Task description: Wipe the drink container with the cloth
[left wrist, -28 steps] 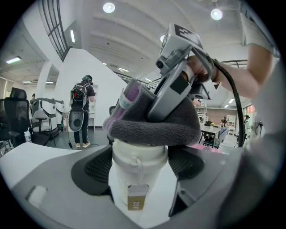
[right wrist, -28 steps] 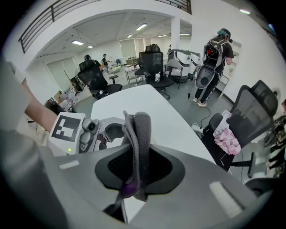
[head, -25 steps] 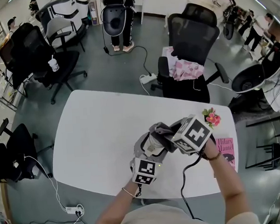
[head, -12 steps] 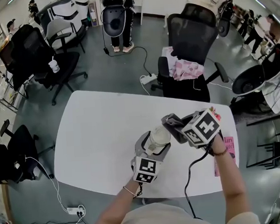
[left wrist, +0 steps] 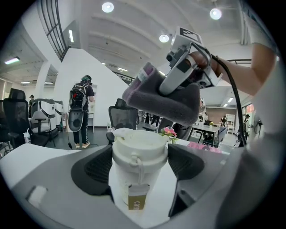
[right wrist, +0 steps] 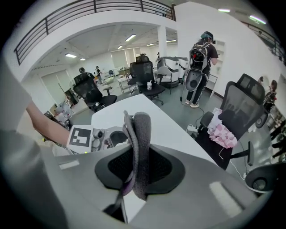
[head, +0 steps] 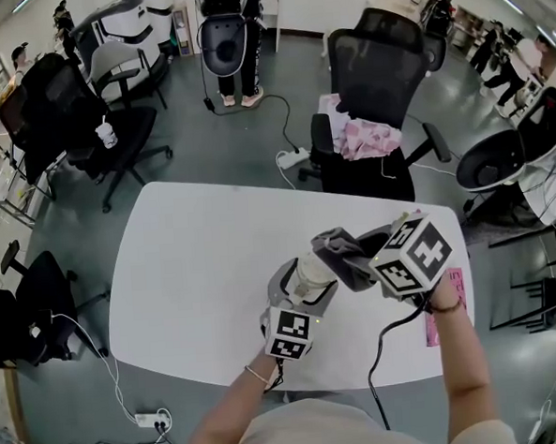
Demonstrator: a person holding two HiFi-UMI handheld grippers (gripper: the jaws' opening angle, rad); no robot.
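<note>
My left gripper [head: 305, 285] is shut on a cream drink container [head: 312, 273] with a lid and a small hanging tag [left wrist: 136, 198]; it is held upright above the white table [head: 196, 268]. In the left gripper view the container [left wrist: 137, 172] sits between both pads. My right gripper [head: 360, 258] is shut on a folded grey cloth [head: 339, 250], held just to the right of and slightly above the container's lid. The cloth [right wrist: 137, 152] stands on edge between the jaws in the right gripper view, and the left gripper [right wrist: 100, 139] shows below it. Whether cloth and container touch I cannot tell.
A pink book [head: 440, 310] lies at the table's right edge, partly hidden by my right arm. A black office chair with pink fabric [head: 371, 131] stands behind the table. More chairs [head: 84, 116] stand to the left. People stand in the background.
The right gripper with the cloth has lifted off the container and moved right and up. The container's lid, covered a second ago, now shows. The left gripper has barely moved.
</note>
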